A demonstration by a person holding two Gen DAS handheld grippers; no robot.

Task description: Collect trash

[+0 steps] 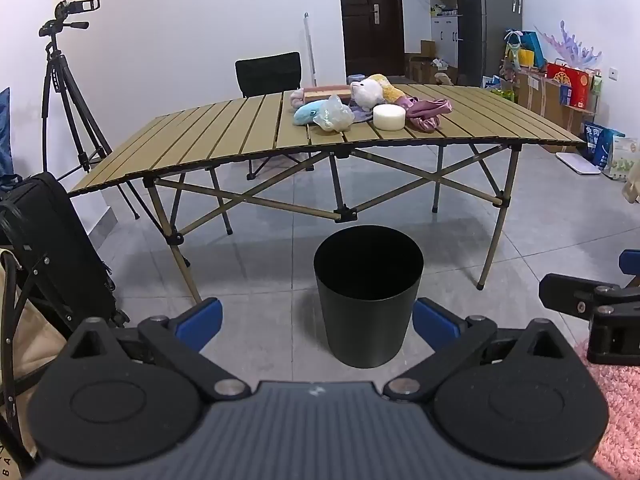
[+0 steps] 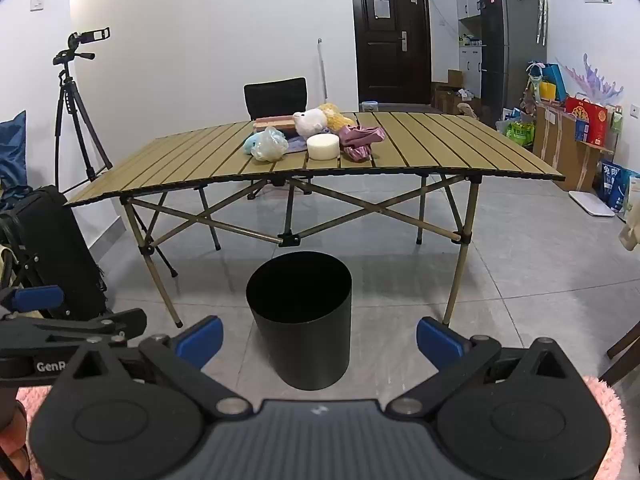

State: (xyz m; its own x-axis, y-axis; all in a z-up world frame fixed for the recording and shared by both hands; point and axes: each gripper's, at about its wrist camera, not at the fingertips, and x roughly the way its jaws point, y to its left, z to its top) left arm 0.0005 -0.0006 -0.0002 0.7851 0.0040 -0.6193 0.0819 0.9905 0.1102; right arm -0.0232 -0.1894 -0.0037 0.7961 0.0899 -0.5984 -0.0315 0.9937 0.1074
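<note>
A black round bin [image 1: 368,292] [image 2: 302,316] stands on the floor in front of a slatted folding table [image 1: 224,144] [image 2: 460,148]. On the table lies a pile: a crumpled clear plastic bag [image 1: 334,114] [image 2: 270,145], a white foam disc [image 1: 389,117] [image 2: 323,146], a blue plush [image 1: 306,113], a white and yellow plush [image 1: 370,90] [image 2: 316,120], pink cloth [image 1: 428,110] [image 2: 362,140] and a long pink box [image 1: 326,92]. My left gripper [image 1: 318,322] is open and empty, well short of the table. My right gripper [image 2: 320,338] is likewise open and empty. Each shows at the other view's edge.
A tripod with a camera [image 1: 66,80] [image 2: 76,108] stands at the left wall, a black case [image 1: 52,248] near it. A black chair [image 1: 268,74] sits behind the table. Boxes and bags [image 1: 560,92] line the right wall. Pink rug [image 1: 616,412] lies at lower right.
</note>
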